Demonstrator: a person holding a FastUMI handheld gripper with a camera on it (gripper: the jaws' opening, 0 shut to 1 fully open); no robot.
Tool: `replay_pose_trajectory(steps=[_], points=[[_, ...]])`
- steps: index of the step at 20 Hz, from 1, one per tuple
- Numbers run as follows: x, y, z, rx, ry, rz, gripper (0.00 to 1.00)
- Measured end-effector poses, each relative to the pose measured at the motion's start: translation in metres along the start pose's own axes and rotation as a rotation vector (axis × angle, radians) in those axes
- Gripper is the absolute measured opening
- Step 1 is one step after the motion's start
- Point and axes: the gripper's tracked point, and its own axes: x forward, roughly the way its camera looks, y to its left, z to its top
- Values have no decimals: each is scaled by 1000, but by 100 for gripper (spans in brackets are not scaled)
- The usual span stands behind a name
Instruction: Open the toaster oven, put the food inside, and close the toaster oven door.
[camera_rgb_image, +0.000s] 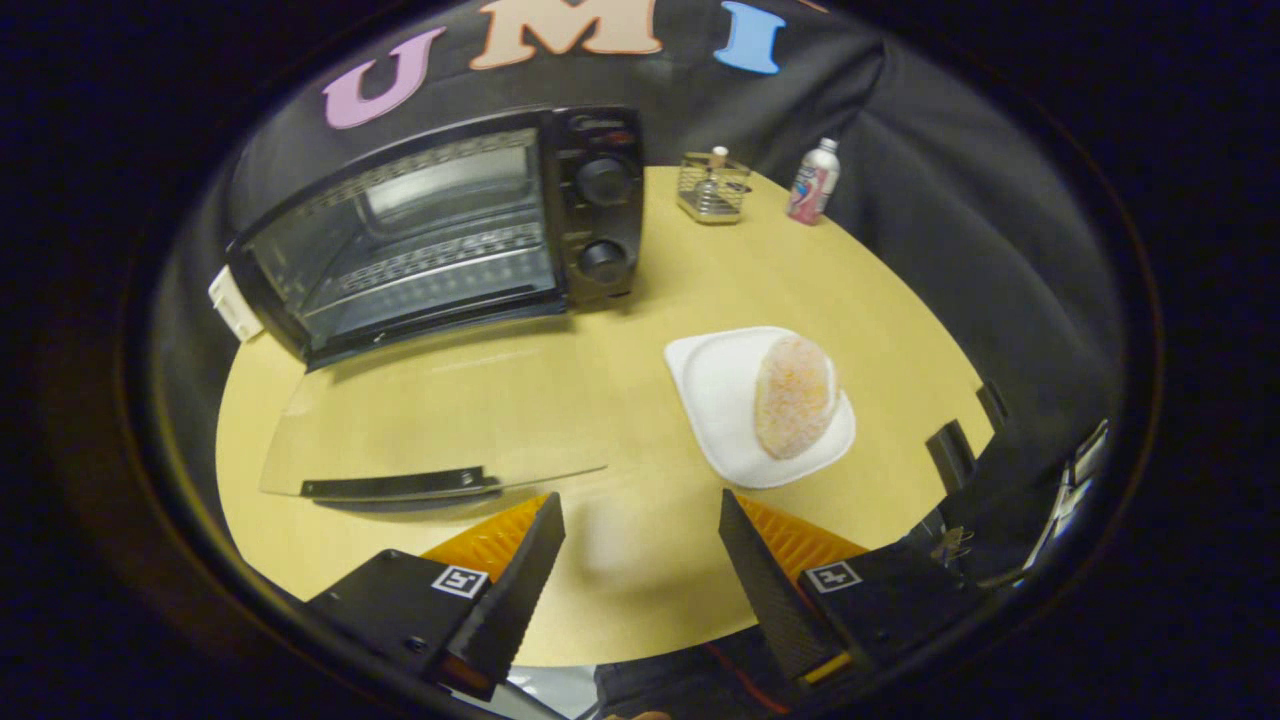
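A black toaster oven (440, 230) stands at the far left of the yellow table (640, 290). Its glass door (430, 430) lies folded down flat toward me, with the black handle (395, 486) at its near edge, and the wire rack inside is bare. A round sugared bun (795, 395) rests on a white square plate (725, 385) ahead and to the right of the fingers. My gripper (640, 515) hovers open above the table's near edge with nothing between its fingers. The left fingertip (545, 525) sits just right of the door handle.
A small wire basket (712, 188) with a shaker in it and a pink-labelled bottle (813, 182) stand at the table's far edge, right of the oven. Black clamps (950, 450) grip the table's right rim.
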Motion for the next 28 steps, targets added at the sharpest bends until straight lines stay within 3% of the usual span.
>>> replay_pose_trajectory(steps=[10,25,28], points=[[49,-71,40,141,24,-100,99],[95,-87,36,267,128,-102,99],[95,-83,37,276,133,-76,92]])
